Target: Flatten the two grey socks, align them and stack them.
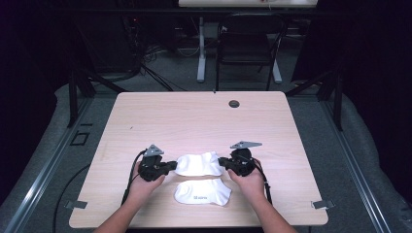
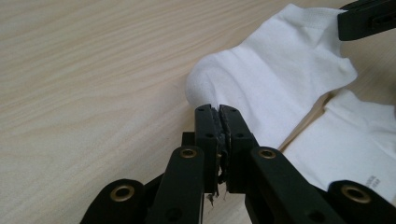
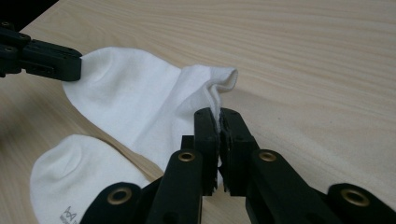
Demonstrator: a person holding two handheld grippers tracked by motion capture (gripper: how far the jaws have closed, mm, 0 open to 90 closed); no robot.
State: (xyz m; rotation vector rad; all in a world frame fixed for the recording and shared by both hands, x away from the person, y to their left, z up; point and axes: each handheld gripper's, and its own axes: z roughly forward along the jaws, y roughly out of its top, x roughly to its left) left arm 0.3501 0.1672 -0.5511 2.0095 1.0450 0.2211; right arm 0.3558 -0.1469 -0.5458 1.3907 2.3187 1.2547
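Two white ankle socks lie side by side near the front of the wooden table (image 1: 194,116). The far sock (image 1: 197,164) (image 2: 280,79) (image 3: 135,102) is stretched between both grippers. My left gripper (image 1: 174,166) (image 2: 219,111) is shut on its rounded toe end. On the other side, my right gripper (image 1: 221,161) (image 3: 218,113) is shut on the cuff, with white fabric pinched between the jaws. The near sock (image 1: 202,192) (image 2: 355,144) (image 3: 79,177) lies flat and untouched, with a small grey logo on it. Each gripper view has the other gripper's black jaw tips at the sock's opposite end.
A round cable hole (image 1: 234,103) sits near the table's far edge. A black chair (image 1: 248,43) and a desk leg (image 1: 200,48) stand on the floor beyond the table. Bare wood stretches behind the socks and to both sides.
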